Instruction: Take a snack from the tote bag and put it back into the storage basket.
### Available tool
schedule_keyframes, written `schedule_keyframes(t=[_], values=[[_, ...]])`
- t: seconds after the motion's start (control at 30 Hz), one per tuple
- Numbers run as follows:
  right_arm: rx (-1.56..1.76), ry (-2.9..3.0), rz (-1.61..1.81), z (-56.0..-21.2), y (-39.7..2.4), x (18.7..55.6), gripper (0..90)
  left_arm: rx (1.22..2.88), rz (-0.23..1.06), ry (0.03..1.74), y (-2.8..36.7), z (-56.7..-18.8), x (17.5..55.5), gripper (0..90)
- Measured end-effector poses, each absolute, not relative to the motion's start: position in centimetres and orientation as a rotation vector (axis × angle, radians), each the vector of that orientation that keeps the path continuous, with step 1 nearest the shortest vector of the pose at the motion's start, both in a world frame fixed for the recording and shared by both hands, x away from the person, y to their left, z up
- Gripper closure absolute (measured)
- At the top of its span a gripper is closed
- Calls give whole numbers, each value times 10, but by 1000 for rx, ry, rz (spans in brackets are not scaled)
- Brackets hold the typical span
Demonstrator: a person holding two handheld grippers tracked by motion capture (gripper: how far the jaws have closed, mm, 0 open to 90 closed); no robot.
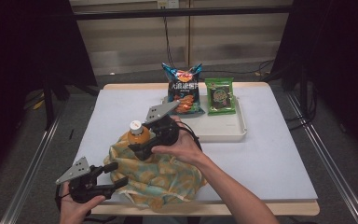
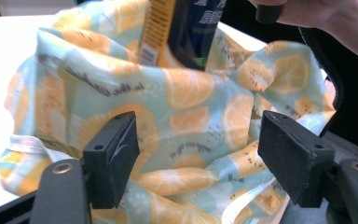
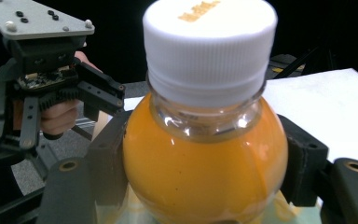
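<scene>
Over the patterned bag (image 1: pixel 154 179), the right gripper (image 1: pixel 142 144) clamps the juice bottle (image 1: pixel 139 134). Left gripper (image 1: pixel 114 177) fingers stand released at the cloth edge. Best lifted straight up, keeping the cloth from snagging.

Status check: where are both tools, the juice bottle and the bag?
Right tool clamped on juice bottle, over the bag. Left tool open at the bag's side, cloth between jaws. Nothing blocking.

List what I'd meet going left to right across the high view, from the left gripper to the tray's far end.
left gripper → orange juice bottle, clamped by the right gripper above the fruit-print cloth bag → blue chip bag → green snack packet → white tray.
</scene>
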State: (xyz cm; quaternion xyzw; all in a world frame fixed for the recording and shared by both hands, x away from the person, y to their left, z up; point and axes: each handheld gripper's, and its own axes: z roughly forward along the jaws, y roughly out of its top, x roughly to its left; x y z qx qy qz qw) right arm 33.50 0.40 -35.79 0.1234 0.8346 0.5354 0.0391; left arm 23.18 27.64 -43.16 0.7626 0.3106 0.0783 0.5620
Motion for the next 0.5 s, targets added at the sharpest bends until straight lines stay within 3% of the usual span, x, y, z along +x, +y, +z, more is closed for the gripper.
schedule_keyframes(t=[0.23, 0.5], values=[[406, 2524, 1666, -351, -10, 337, 303, 1765, 238, 799, 286, -431, 234, 133], [428, 2505, 1692, -345, -20, 341, 303, 1734, 260, 834, 297, -435, 240, 41]])
